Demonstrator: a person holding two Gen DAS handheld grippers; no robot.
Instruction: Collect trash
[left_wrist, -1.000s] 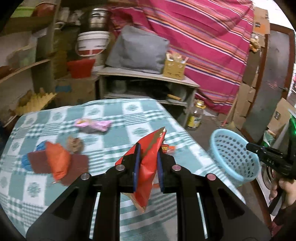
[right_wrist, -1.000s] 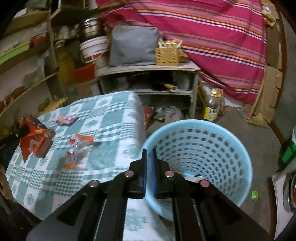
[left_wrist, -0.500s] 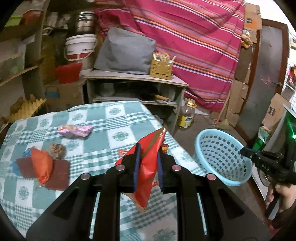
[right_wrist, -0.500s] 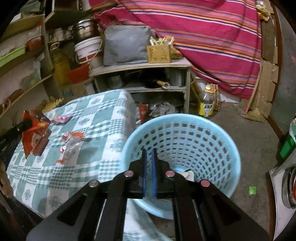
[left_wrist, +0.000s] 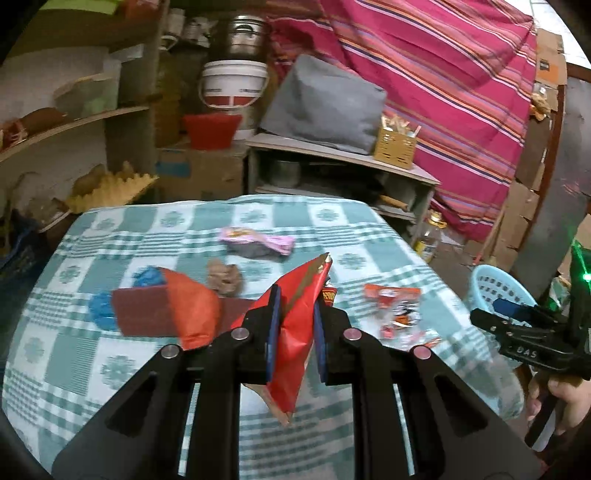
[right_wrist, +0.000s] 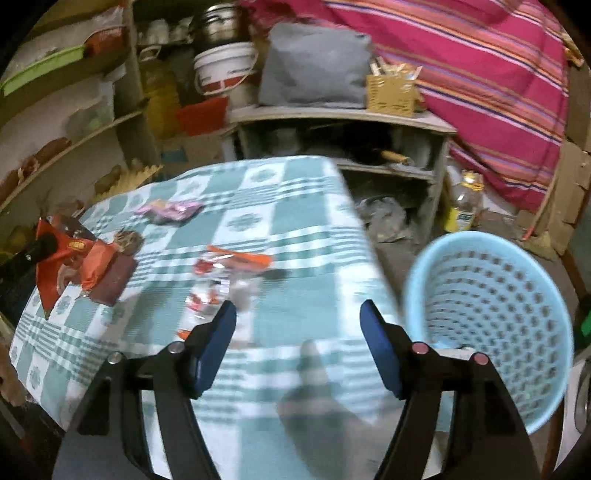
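Left gripper (left_wrist: 293, 332) clamps the red packet (left_wrist: 295, 343) dead centre, lifted off the cloth so it can travel to the basket (left_wrist: 495, 291) at the right edge of the left view. Right gripper (right_wrist: 297, 347) is opening with nothing between its jaws, aimed at the clear wrapper (right_wrist: 218, 280) just above them. More wrappers wait on the table (right_wrist: 295, 206)

We hold the left gripper (left_wrist: 295, 325) tipped downward, its fingers (left_wrist: 272, 332) clamped on a red wrapper (left_wrist: 295, 332). Our right gripper (right_wrist: 298, 343) is opening, nothing between its fingers (right_wrist: 218, 343) (our right hand (left_wrist: 565, 398) shows at the handle).
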